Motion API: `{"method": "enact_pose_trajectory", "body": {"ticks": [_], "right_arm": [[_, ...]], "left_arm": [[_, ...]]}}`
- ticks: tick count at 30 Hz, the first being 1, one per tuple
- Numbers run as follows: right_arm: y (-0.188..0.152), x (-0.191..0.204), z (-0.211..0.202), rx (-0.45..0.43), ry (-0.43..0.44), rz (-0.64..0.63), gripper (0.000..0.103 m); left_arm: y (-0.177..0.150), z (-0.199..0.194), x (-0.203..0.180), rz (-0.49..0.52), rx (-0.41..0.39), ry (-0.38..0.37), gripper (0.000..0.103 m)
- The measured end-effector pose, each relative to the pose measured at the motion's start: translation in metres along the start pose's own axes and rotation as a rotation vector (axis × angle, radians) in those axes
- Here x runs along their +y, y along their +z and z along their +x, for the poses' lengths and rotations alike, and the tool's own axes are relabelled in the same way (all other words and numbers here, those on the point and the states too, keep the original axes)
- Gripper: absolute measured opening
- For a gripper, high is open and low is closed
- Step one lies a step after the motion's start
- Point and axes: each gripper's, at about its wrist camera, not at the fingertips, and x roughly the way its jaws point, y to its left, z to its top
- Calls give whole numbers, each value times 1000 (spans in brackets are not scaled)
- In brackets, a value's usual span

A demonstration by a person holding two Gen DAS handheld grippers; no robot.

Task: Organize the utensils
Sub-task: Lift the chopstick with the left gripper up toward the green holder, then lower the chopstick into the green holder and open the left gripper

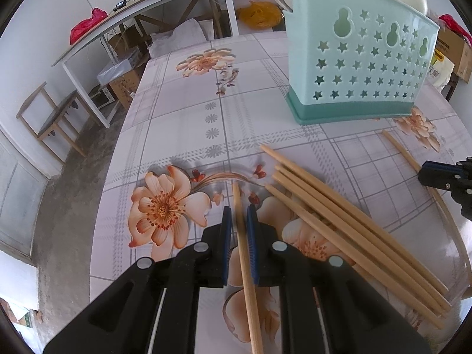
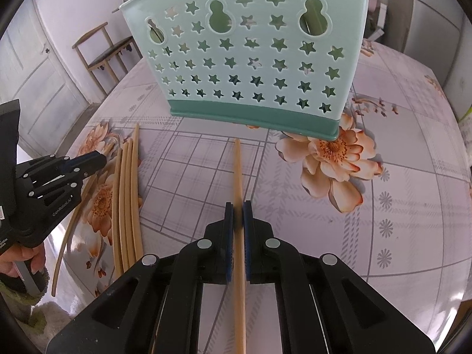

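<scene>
The table (image 1: 183,112), under a floral plaid cloth, carries a pale green utensil holder (image 2: 250,59) with star cut-outs, standing upright at the far side. On the near side a bundle of loose chopsticks (image 1: 354,230) lies flat on the cloth, to the right in the left wrist view and to the left in the right wrist view. The left gripper (image 1: 239,215) has its jaws nearly closed around a single chopstick (image 1: 244,253), the pads close against it on both sides. The right gripper (image 2: 238,215) is likewise clamped on a separate chopstick (image 2: 237,177), which runs forward between the jaws toward the holder's base. Both sticks are thin and held partway along, so each could pivot or slip in the pads once raised. Judged risk: tilted sticks may strike the holder's rim or wall instead of entering from above, and could tip the light holder. The two grippers work near each other and could collide over the holder.
</scene>
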Motion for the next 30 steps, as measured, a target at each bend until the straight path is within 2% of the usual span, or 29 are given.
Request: {"method": "enact_pose_trajectory", "body": {"ticks": [20, 24, 30], "right_arm": [[0, 0, 0, -3, 1, 1, 5], [0, 0, -1, -3, 1, 1, 5], [0, 0, -1, -5, 3, 5, 5]], "left_arm": [[0, 0, -2, 6, -5, 6, 9], [1, 0, 11, -59, -19, -59, 5], [9, -32, 43, -145, -145, -119, 5]]}}
